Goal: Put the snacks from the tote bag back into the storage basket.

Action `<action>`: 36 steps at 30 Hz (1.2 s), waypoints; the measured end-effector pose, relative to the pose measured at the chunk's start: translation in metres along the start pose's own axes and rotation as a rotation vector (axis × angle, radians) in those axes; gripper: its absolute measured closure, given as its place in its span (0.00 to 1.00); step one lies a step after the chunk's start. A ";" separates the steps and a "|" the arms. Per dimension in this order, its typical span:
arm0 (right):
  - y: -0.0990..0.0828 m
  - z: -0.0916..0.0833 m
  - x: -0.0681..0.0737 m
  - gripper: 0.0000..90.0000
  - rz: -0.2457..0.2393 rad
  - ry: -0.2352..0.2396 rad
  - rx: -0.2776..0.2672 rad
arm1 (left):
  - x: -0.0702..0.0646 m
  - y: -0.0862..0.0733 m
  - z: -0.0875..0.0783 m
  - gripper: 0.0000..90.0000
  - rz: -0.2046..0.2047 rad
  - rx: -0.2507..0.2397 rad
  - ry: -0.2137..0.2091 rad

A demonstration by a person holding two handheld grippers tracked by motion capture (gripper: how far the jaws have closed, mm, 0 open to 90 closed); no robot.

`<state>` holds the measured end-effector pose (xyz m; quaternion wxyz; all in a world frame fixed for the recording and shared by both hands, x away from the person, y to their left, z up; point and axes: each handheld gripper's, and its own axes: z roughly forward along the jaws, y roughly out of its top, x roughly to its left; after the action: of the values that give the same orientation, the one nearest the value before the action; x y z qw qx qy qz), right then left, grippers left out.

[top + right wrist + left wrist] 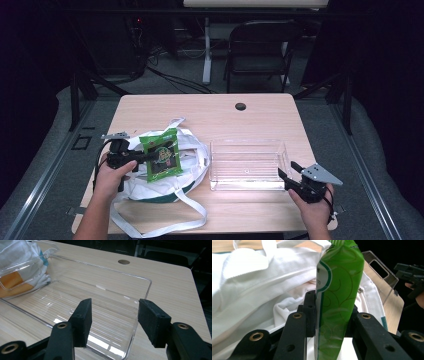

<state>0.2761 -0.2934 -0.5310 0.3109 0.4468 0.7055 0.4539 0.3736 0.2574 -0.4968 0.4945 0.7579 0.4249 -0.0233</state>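
Note:
A green snack packet (161, 153) hangs over a white cloth tote bag (165, 182) on the left of the table. My left gripper (150, 157) is shut on the packet; in the left gripper view the packet (338, 300) stands upright, pinched between both black pads (310, 312). A clear plastic tray (248, 186) sits empty right of the bag. My right gripper (289, 172) stands open at the tray's near right corner; in the right gripper view its jaws (113, 320) straddle the tray's rim (135, 327) without pressing on it.
The tote's long white straps (165, 227) loop toward the front edge. A round cable hole (240, 106) sits at the table's far side. A dark folding chair (260, 50) stands behind the table. The wood tabletop (250, 212) lies bare in front of the tray.

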 end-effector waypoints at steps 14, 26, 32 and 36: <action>0.000 0.000 0.000 0.50 -0.001 0.002 0.000 | -0.005 0.003 -0.012 0.80 0.016 -0.059 0.017; 0.000 0.000 0.001 0.50 0.000 0.004 -0.001 | -0.011 0.006 -0.016 0.80 0.036 -0.088 0.023; 0.001 0.000 0.002 0.50 -0.010 0.004 0.005 | -0.015 0.008 -0.015 0.80 0.049 -0.093 0.027; 0.001 0.000 0.002 0.50 -0.008 0.002 0.006 | -0.019 0.011 -0.012 0.80 0.060 -0.090 0.021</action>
<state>0.2757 -0.2916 -0.5305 0.3107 0.4442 0.7090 0.4511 0.3644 0.2530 -0.4738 0.5241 0.7475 0.4077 0.0185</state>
